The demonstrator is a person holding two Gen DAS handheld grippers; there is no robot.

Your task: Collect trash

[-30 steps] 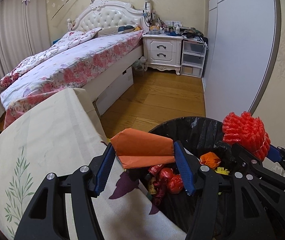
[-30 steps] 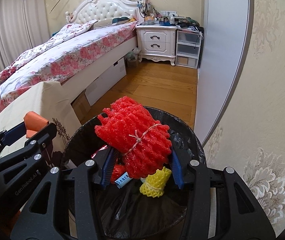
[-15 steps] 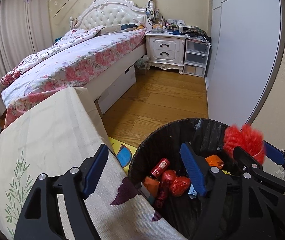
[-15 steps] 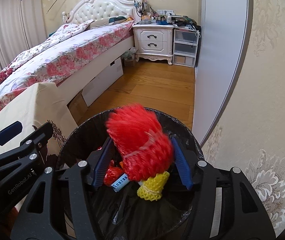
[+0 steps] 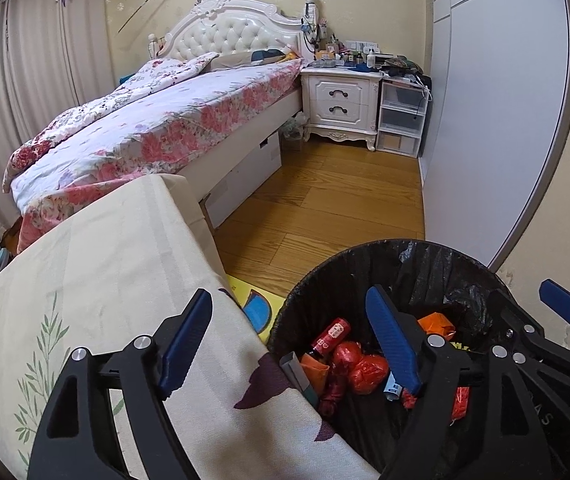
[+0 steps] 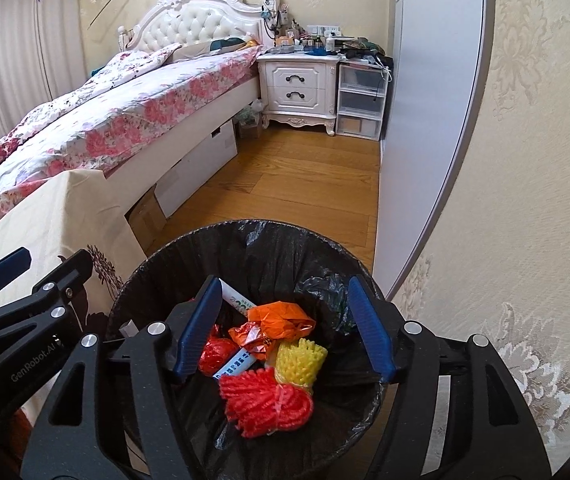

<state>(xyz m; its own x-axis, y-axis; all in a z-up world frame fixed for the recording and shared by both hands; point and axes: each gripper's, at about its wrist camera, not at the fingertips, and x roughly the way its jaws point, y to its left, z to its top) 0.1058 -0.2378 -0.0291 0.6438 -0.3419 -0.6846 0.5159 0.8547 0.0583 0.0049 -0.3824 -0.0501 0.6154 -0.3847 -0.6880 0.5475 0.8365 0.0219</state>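
Note:
A round bin with a black liner [image 6: 285, 240] stands on the floor beside the table; it also shows in the left wrist view [image 5: 325, 276]. Inside lie a red foam net [image 6: 265, 402], a yellow foam net [image 6: 299, 360], an orange wrapper [image 6: 281, 318] and other red and orange scraps [image 5: 359, 366]. My right gripper [image 6: 285, 328] is open and empty above the bin. My left gripper [image 5: 293, 340] is open and empty, straddling the table edge and the bin's left rim.
A table with a cream cloth [image 5: 97, 272] is left of the bin. A bed [image 5: 157, 132], a white nightstand [image 5: 341, 104] and plastic drawers [image 5: 401, 120] stand beyond a wooden floor [image 5: 325, 200]. A wall and sliding door [image 6: 437, 120] are close on the right.
Both grippers opened. The orange piece left my left gripper and the red foam net dropped from my right gripper into the bin.

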